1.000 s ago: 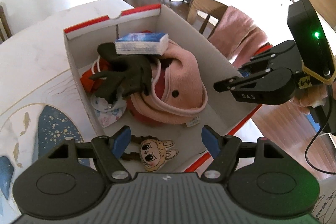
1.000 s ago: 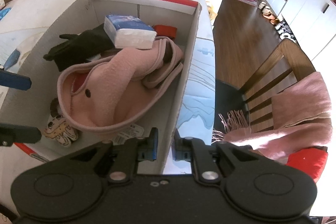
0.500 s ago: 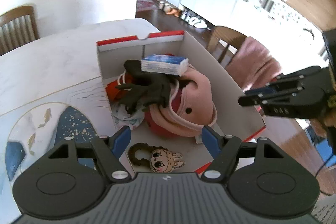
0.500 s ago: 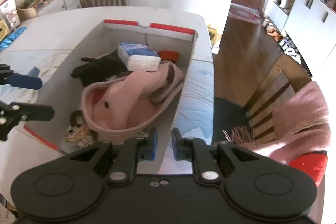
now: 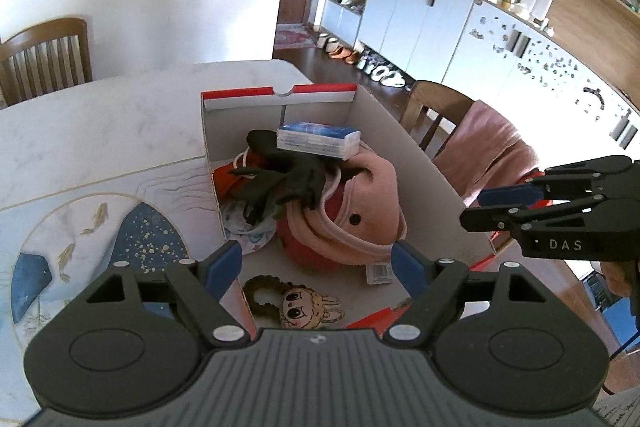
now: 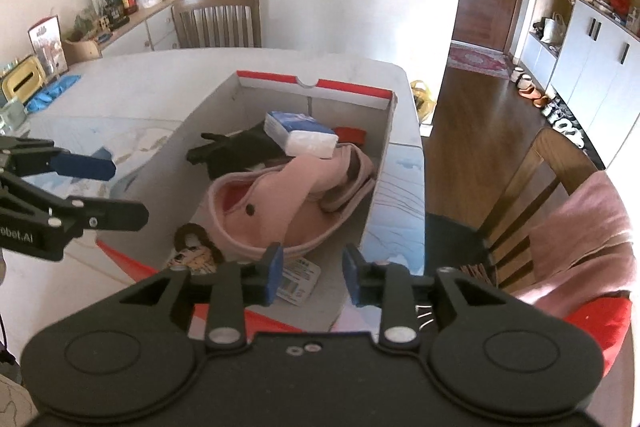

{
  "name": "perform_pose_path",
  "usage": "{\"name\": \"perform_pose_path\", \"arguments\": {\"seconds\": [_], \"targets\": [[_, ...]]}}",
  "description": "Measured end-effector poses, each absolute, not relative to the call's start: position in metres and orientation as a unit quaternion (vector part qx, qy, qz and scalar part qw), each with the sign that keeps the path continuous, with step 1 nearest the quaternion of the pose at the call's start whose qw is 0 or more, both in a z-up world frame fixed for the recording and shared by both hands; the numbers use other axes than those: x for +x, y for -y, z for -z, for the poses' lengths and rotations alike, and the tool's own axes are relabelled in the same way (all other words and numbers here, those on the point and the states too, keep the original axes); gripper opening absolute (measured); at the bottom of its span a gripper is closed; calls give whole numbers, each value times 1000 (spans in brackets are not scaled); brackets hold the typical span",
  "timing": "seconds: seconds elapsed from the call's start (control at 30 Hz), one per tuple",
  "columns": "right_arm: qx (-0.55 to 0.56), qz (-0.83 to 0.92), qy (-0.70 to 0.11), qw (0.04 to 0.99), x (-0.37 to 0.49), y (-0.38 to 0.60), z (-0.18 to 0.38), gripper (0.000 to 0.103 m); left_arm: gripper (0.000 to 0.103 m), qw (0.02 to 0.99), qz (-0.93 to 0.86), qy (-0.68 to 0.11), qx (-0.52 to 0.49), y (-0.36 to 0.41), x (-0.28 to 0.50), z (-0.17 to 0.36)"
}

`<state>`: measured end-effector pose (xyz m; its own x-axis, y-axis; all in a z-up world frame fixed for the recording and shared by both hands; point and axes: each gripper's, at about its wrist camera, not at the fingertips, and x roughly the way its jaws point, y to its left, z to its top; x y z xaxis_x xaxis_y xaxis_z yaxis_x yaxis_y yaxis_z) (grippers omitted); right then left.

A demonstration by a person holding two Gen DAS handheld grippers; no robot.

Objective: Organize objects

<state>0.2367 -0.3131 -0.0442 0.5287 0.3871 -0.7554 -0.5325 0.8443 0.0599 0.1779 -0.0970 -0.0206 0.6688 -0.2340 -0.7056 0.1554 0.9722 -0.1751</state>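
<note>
Both grippers hover empty above the cardboard box (image 6: 380, 163): the left gripper (image 5: 318, 261) has its jaws opening wide, the right gripper (image 6: 312, 273) is opening too, nothing between. Best to lift both clear without snagging the box's walls. Inside lie one tissue pack (image 5: 318, 141), one black glove (image 5: 280, 183), one pink hat (image 5: 360, 203), and one doll keychain (image 5: 304, 303).

A pink blanket (image 5: 490, 151) is draped over a wooden chair (image 5: 434, 109). Shoes (image 5: 372, 65) are lined along white cabinets (image 5: 424, 15).
</note>
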Motion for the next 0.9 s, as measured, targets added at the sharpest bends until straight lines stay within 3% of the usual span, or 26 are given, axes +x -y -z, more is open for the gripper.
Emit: {"name": "perform_pose_path", "arguments": {"seconds": [0.17,0.3,0.43,0.9], "targets": [[-77,-267,-396,875,219,305,36,50,87,914,111,-387,-40,91,164,17],[-71,-269,-381,882,205,299,31,68,101,920,108,-374,-40,83,151,11],[-55,-268,-365,890,191,297,26,78,103,925,108,-363,-39,77,141,6],[-36,-245,-312,917,161,298,19,86,103,936,116,-330,-31,71,117,-3]]}}
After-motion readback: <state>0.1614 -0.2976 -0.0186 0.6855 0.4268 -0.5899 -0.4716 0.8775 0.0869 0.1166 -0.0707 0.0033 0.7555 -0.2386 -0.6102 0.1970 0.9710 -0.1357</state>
